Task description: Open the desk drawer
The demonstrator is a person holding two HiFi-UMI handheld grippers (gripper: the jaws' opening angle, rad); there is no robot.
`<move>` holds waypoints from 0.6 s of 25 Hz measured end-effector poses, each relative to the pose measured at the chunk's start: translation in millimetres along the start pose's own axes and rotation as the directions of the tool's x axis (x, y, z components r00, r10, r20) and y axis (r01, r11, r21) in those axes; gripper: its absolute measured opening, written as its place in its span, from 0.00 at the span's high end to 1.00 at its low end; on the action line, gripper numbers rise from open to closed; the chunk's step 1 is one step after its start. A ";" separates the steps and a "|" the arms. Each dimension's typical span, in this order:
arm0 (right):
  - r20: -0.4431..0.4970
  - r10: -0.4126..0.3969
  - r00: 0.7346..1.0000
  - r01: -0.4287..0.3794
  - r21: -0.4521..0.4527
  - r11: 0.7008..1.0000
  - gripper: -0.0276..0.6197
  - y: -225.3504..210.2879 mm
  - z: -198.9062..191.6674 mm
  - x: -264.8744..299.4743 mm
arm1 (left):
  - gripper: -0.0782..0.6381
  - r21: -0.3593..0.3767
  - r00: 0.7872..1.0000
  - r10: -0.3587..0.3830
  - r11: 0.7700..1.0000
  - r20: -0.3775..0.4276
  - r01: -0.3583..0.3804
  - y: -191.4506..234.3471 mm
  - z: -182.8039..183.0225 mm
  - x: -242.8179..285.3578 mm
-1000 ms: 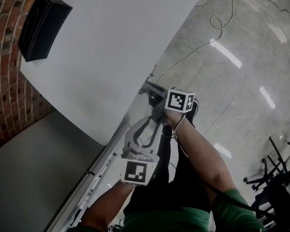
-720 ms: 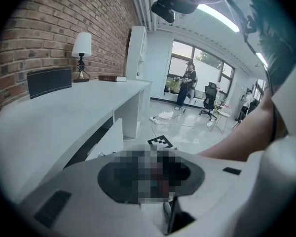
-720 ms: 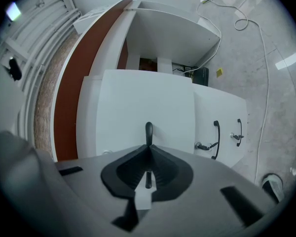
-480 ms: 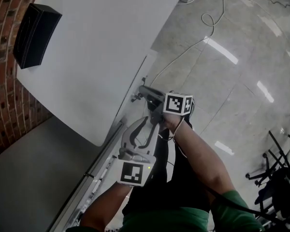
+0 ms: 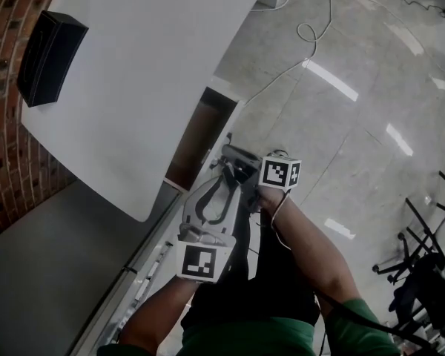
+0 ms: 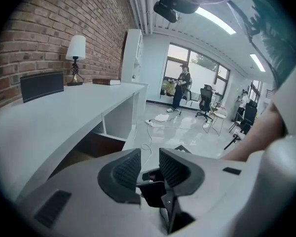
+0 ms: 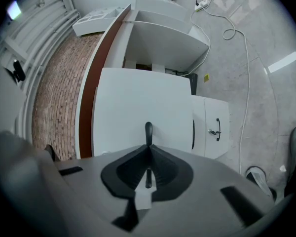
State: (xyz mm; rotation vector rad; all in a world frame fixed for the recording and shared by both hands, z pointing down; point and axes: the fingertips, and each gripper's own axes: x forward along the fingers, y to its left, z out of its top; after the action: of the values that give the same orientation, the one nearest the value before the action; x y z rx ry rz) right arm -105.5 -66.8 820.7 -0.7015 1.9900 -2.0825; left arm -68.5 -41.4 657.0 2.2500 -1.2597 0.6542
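At far left a brick wall point(image 5: 0, 162) is seen, and beside it a black box point(image 5: 50, 47) is set on the white bench point(image 5: 133, 73). Below the bench edge the drawer point(image 5: 196, 143) is shown part-way out, its brown inside exposed between the benchtop and its white front.

Just right of the drawer and lower in the head view, the left tool point(image 6: 149, 161) is held free. Its pads are spread a little and nothing is between them. Further right, the right tool point(image 7: 148, 149) is pressed together on the slim dark handle point(image 7: 148, 131) of the drawer front, which is pinched between the pads. Beyond that front a second drawer unit point(image 7: 212, 127) is seen, shut, with its own handle. The right side is filled by polished grey floor point(image 5: 356, 162), with a cable point(image 7: 247, 83) trailed across it.

The step in hand is judged to be the pull itself, since the handle is gripped and the drawer is only partly open. For the next move, a straight draw along the drawer's run, away from the bench, is called for. A firm pinch is needed so the thin handle is not lost, and the left tool is best kept out of the drawer's path.
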 end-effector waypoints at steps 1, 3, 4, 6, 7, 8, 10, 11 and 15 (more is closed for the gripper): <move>0.002 -0.003 1.000 0.003 0.001 1.000 0.93 -1.2 -1.0 -5.9 | 0.74 0.002 1.000 -0.002 1.000 0.002 0.002 -1.5 0.4 -0.4; 0.006 -0.008 1.000 0.008 0.000 1.000 0.93 -4.1 -3.3 -16.9 | 0.74 0.006 1.000 -0.009 1.000 0.006 0.009 -5.2 0.4 -1.5; 0.008 -0.010 1.000 0.010 -0.003 1.000 0.93 -5.9 -4.2 -21.1 | 0.74 0.010 1.000 -0.013 1.000 0.007 0.012 -6.9 -0.1 -1.9; 0.013 -0.016 1.000 0.016 -0.015 1.000 0.93 -11.0 -4.5 -25.6 | 0.74 0.014 1.000 -0.016 1.000 0.006 0.016 -9.2 -1.5 -2.3; 0.015 -0.018 1.000 0.019 -0.020 1.000 0.93 -13.3 -4.4 -26.5 | 0.74 0.013 1.000 -0.016 1.000 0.003 0.016 -9.9 -2.5 -2.3; 0.016 -0.018 1.000 0.018 -0.020 1.000 0.93 -14.3 -4.4 -27.0 | 0.74 0.011 1.000 -0.016 1.000 0.000 0.016 -10.2 -3.6 -2.3; 0.018 -0.008 1.000 0.009 -0.008 1.000 0.93 -12.4 -4.1 -27.2 | 0.74 0.014 1.000 -0.017 1.000 -0.002 0.017 -10.2 -5.1 -2.3; 0.018 -0.008 1.000 0.008 -0.003 1.000 0.93 -12.3 -3.9 -27.4 | 0.74 0.017 1.000 -0.018 1.000 -0.002 0.018 -9.8 -5.3 -2.3; 0.018 -0.032 0.999 0.032 0.001 0.999 0.93 -22.1 -4.3 -29.0 | 0.74 0.014 1.000 -0.015 1.000 -0.002 0.015 -7.0 -6.5 -3.1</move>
State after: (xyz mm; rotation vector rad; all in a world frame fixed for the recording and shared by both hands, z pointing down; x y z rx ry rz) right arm -77.9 -48.2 836.1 -0.7546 1.9812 -2.0869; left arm -65.0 -32.1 658.9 2.2678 -1.2395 0.6611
